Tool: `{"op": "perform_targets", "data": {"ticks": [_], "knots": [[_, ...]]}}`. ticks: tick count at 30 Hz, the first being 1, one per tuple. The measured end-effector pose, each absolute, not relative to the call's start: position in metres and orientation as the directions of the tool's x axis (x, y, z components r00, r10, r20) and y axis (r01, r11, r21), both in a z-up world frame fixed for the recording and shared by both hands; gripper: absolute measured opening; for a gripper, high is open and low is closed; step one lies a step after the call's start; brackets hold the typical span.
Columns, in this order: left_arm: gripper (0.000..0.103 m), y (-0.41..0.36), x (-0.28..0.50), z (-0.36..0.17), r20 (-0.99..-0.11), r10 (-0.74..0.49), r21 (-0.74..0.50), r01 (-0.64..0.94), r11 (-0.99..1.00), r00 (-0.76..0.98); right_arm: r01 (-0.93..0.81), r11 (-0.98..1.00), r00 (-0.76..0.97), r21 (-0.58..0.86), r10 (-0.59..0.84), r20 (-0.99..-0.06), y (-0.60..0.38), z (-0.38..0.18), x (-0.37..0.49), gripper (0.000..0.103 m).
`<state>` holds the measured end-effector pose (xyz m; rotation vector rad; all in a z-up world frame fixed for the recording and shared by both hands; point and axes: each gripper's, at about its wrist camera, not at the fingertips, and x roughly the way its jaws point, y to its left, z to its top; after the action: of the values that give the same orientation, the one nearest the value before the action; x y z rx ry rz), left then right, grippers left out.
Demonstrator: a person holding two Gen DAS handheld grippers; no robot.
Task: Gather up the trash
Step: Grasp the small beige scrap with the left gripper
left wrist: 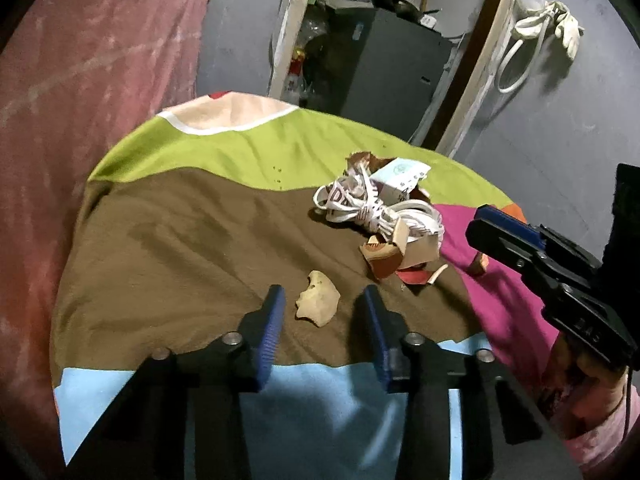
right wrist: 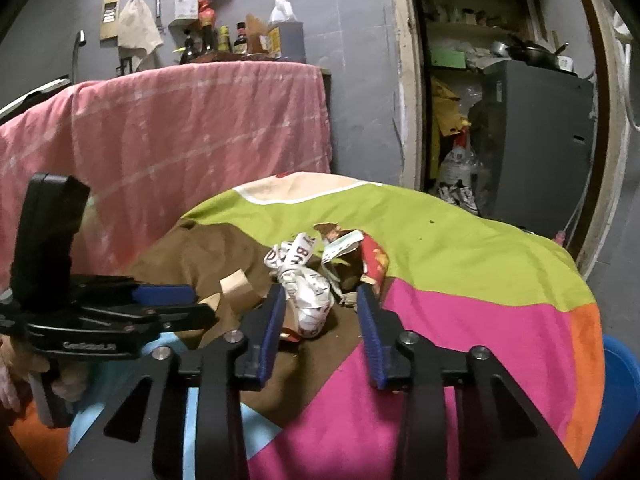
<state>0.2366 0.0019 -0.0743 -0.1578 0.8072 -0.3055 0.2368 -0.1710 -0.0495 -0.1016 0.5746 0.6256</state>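
Note:
A pile of trash lies on the round table's colourful cloth: crumpled white printed wrappers, torn brown and red paper. A beige crumpled scrap lies apart, just ahead of my open left gripper, between its blue fingertips. My right gripper is open over the near edge of the pile, with a crumpled white wrapper between its fingers. The pile shows in the right wrist view. Each gripper appears in the other's view, the right one and the left one.
A pink cloth hangs behind the table, with bottles above it. A doorway with a grey cabinet is beyond. A blue bin sits at the table's right edge. A small brown scrap lies on the magenta patch.

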Motion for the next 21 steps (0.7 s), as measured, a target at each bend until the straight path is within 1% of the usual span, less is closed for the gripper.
{"op": "perform_targets", "data": {"ticks": [2, 5, 6, 7, 10, 14, 18, 19, 21], "knots": [[0.032, 0.000, 0.238, -0.075, -0.687, -0.333, -0.253, 0.218, 0.943, 0.646, -0.597, 0.799, 0.649, 0.075, 0.536, -0.540, -0.168, -0.050, 0.236, 0.024], [0.020, -0.004, 0.241, -0.077, -0.697, -0.330, -0.242, 0.224, 0.944, 0.636, -0.626, 0.777, 0.623, 0.068, 0.551, -0.555, -0.162, -0.052, 0.235, 0.016], [0.018, -0.005, 0.242, -0.078, -0.701, -0.327, -0.240, 0.221, 0.945, 0.634, -0.632, 0.772, 0.617, 0.067, 0.554, -0.560, -0.160, -0.053, 0.235, 0.014], [0.017, -0.005, 0.243, -0.078, -0.702, -0.324, -0.240, 0.217, 0.946, 0.635, -0.639, 0.766, 0.609, 0.064, 0.556, -0.566, -0.158, -0.054, 0.236, 0.014], [0.016, -0.002, 0.244, -0.079, -0.697, -0.329, -0.255, 0.209, 0.944, 0.637, -0.657, 0.753, 0.596, 0.044, 0.554, -0.581, -0.150, -0.055, 0.238, 0.014], [0.016, -0.002, 0.239, -0.076, -0.692, -0.290, -0.237, 0.171, 0.956, 0.662, -0.672, 0.740, 0.578, 0.034, 0.553, -0.600, -0.143, -0.057, 0.245, 0.015], [0.016, 0.008, 0.235, -0.074, -0.680, -0.267, -0.253, 0.123, 0.960, 0.683, -0.686, 0.727, 0.564, 0.020, 0.549, -0.618, -0.137, -0.059, 0.248, 0.016], [0.016, 0.011, 0.235, -0.073, -0.677, -0.265, -0.262, 0.112, 0.959, 0.687, -0.690, 0.723, 0.562, 0.014, 0.549, -0.619, -0.136, -0.059, 0.248, 0.016], [0.016, 0.016, 0.234, -0.072, -0.673, -0.257, -0.270, 0.094, 0.958, 0.693, -0.696, 0.718, 0.558, 0.006, 0.546, -0.625, -0.132, -0.060, 0.248, 0.024]]}}
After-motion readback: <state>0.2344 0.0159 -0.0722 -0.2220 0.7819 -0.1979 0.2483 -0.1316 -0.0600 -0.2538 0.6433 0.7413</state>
